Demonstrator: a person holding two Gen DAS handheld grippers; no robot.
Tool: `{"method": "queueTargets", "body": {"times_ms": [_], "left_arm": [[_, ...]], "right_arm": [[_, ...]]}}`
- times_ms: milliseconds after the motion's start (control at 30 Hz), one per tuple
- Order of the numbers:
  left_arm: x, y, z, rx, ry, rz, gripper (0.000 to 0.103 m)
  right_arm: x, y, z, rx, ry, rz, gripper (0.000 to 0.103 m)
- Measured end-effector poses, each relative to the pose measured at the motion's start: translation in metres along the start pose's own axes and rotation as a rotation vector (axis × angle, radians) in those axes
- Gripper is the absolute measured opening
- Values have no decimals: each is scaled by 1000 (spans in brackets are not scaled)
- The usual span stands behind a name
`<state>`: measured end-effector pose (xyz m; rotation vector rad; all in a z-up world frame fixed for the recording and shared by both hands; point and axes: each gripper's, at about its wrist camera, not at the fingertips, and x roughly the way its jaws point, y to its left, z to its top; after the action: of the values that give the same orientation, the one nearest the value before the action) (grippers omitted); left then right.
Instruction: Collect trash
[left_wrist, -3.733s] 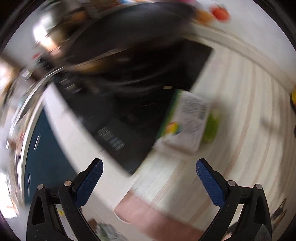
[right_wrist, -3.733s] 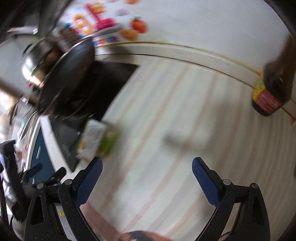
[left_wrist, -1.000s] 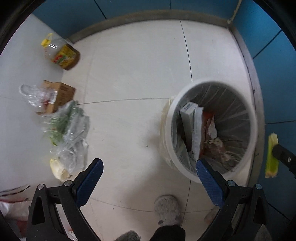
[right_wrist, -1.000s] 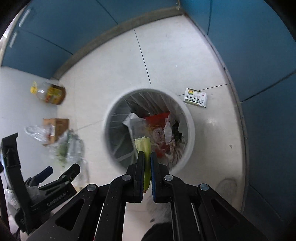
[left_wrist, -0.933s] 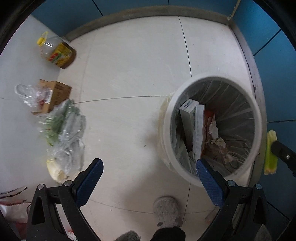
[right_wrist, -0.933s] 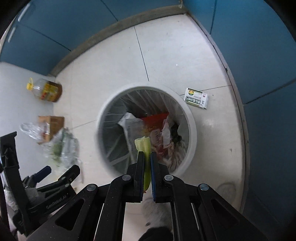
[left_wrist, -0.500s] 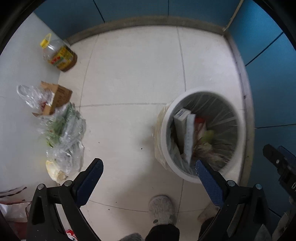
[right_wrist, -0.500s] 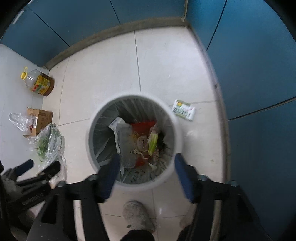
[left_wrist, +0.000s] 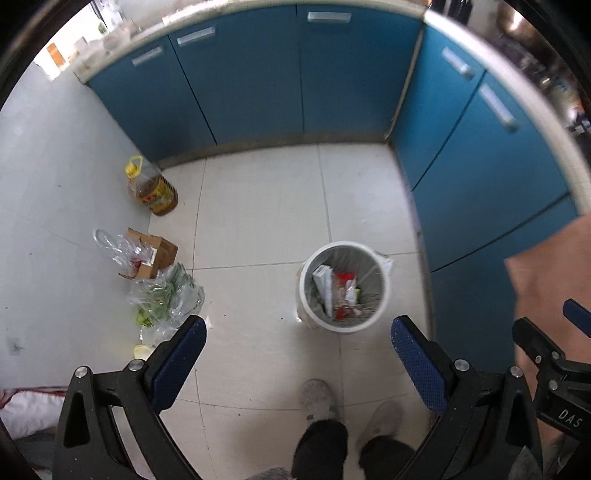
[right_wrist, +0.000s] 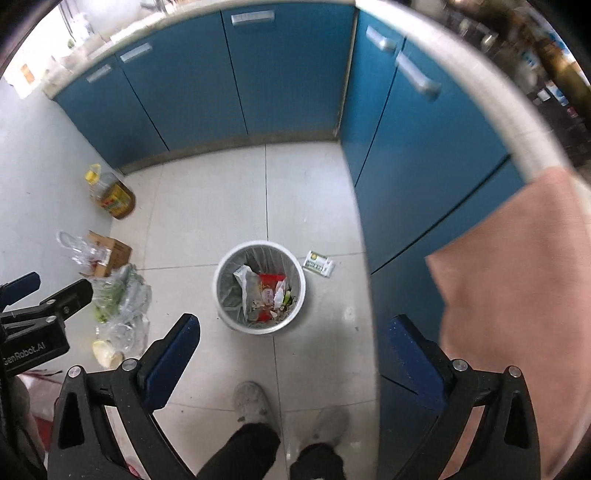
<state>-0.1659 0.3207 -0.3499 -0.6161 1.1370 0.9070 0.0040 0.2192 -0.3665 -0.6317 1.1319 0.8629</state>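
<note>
Trash bin (right_wrist: 259, 287), white and round with a clear liner, stands on the tiled floor (right_wrist: 207, 206) almost straight below both grippers, already holding wrappers, a red packet and a green scrap. The right gripper (right_wrist: 291, 349) looks steeply down with its blue-padded fingers (right_wrist: 173, 343) spread as wide as they go and nothing between them; its jaws have just been opening. The left gripper (left_wrist: 297, 352) is likewise spread and empty. One loose piece of trash remains in plain sight: a small white carton (right_wrist: 318, 264) with a green and yellow label, lying flat on the floor just beside the bin's rim, on the side toward the blue cabinets (right_wrist: 424, 147). It lies ahead of and slightly right of the right gripper's fingers, its long axis slanting across the view, so the right hand looks the nearer one for it. A pink cloth (right_wrist: 517, 295) hangs over the bench edge at the right. By the far wall sit an oil bottle (right_wrist: 112, 197), a cardboard box (right_wrist: 110, 254) and plastic bags of greens (right_wrist: 122, 295). The person's two shoes (right_wrist: 251, 402) show at the bottom edge.
</note>
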Motion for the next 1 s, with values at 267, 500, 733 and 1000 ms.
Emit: {"method": "queueTargets", "body": {"times_ms": [267,500,733,1000], "left_arm": [[-142,-27,-34,-40,-104,4,102],[-232,-51,-74,-101,-168,-25,102],[-280,-62,-95,-117,-209,-31,102],[-318,-63,-108,-132,-242,-96,102]], "right_arm": [[-168,-33,-28,-11,-120,50,103],[-271,-69,-61,-51,-188,124,103],[-330,-91,-88,-68,-218,177,103],[-375,-101,-101,-72,-243,196,103]]}}
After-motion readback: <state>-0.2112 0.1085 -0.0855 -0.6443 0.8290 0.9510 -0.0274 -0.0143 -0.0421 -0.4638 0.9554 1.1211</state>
